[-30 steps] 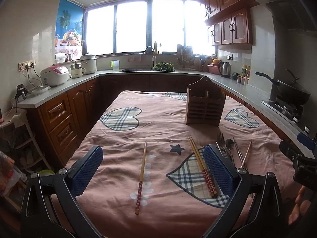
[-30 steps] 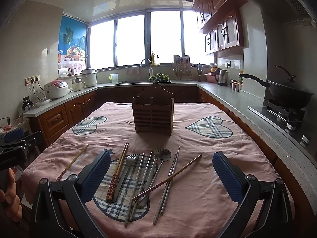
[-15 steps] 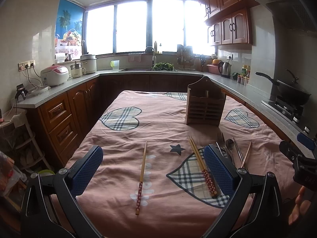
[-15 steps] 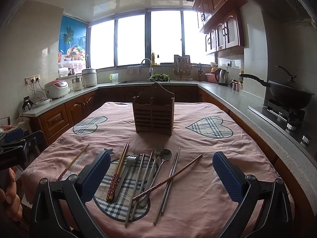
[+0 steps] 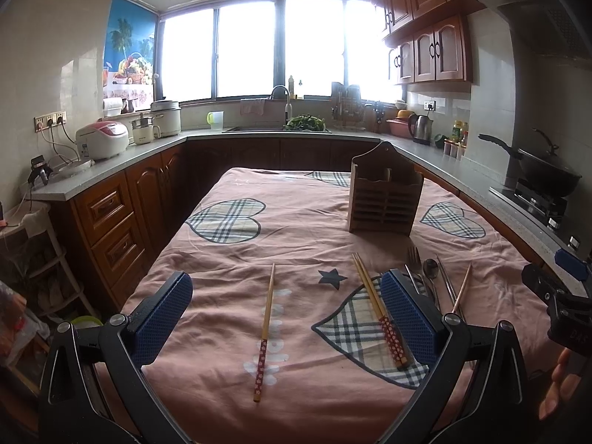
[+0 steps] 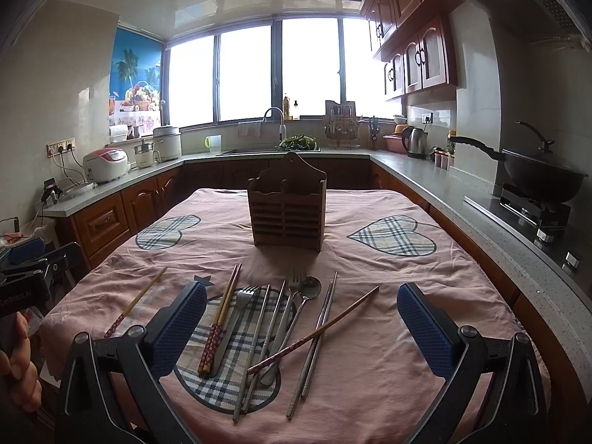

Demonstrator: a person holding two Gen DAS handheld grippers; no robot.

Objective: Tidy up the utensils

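A wooden slatted utensil holder [image 6: 286,211] stands upright mid-table; it also shows in the left wrist view [image 5: 384,198]. In front of it lie a wooden chopstick pair [image 6: 220,318], forks [image 6: 240,310], a spoon [image 6: 301,305], metal chopsticks [image 6: 318,336] and a single wooden chopstick [image 6: 314,329] laid across them. Another single chopstick [image 5: 264,329] lies alone to the left. My left gripper [image 5: 288,314] is open and empty above it. My right gripper [image 6: 301,329] is open and empty over the utensil pile.
The table wears a pink cloth [image 6: 370,296] with plaid hearts. Counters with wooden cabinets run on three sides. A wok [image 6: 540,177] sits on the stove at right, a rice cooker [image 5: 101,138] at left, a sink [image 5: 281,125] at the back.
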